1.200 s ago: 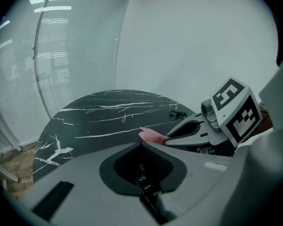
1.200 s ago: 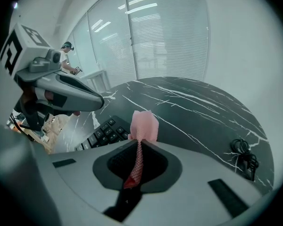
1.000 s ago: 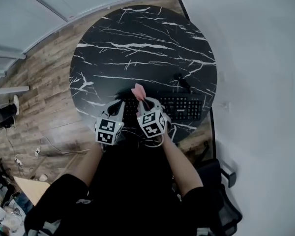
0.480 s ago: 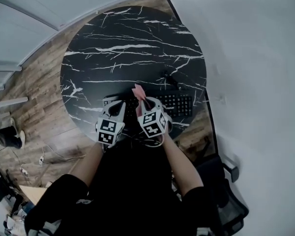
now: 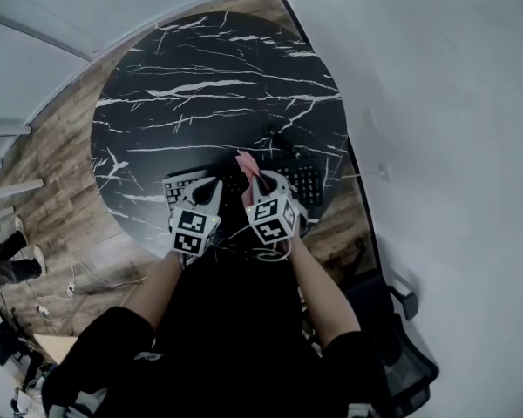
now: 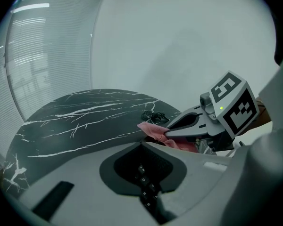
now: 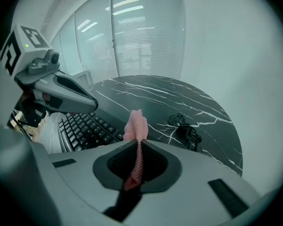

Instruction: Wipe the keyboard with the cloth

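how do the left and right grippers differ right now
The right gripper is shut on the pink cloth; the left gripper is shut on nothing. The left gripper sits over the keyboard's left part, the right gripper nearer its middle. Both are over the keyboard at the marble table's near edge.

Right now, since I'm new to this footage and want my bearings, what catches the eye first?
The pink cloth, pinched in the closed jaws of the right gripper, stands out against the round black marble table. A black keyboard lies along the table's near edge beneath that gripper and the left gripper, with a coiled cable just beyond it.
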A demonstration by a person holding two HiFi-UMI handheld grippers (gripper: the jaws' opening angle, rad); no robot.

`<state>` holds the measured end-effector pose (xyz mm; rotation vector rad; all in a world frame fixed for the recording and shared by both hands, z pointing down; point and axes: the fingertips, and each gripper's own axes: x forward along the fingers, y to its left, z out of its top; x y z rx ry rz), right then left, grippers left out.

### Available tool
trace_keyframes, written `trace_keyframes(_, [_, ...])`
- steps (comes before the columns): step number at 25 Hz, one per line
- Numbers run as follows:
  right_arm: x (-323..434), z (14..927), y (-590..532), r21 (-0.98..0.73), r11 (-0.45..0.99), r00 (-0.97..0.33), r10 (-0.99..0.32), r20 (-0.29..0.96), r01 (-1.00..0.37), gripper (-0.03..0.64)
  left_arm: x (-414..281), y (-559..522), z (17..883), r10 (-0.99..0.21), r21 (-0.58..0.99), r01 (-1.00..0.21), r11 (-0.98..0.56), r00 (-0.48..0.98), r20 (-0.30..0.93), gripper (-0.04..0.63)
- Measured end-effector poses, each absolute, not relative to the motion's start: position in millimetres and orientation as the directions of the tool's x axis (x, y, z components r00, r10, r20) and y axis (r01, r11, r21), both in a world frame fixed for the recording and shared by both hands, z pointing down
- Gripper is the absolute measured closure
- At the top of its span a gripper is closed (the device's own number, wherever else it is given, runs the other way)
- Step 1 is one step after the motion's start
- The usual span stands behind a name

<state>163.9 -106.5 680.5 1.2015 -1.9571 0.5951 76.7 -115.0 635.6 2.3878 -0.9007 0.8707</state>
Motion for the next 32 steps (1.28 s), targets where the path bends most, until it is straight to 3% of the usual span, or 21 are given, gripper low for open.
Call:
trace_keyframes(10, [228.7,678.8,-101.3,0.052,0.421,-0.217,-0.565,0.796,-0.905,0.606,126.6,-106.5,641.2,-0.403,0.185,-0.680,-0.710,0.608,0.684,0.597])
trace_keyframes(20, [298.3,679.8,-94.5,0.070,0.289,-0.115,-0.578,0.808,-0.955,0.606,157.5,-96.4,645.3,-0.374,0.190,-0.650,-0.735,0.624,0.687,0.597])
trace_keyframes(28, [333.8,678.5,-93.0,0.063,0.152,-0.039,-0.587,0.808,-0.986,0.606,145.8,-91.3,640.3,-0.383,0.193,-0.668,-0.718,0.612,0.693,0.597])
trace_keyframes(32, [310.7,662.8,-97.9,0.010,0.154,-0.086,-0.602,0.794,-0.988,0.606,123.7,-87.8,633.3,-0.400,0.195,-0.689,-0.698,0.601,0.692,0.597])
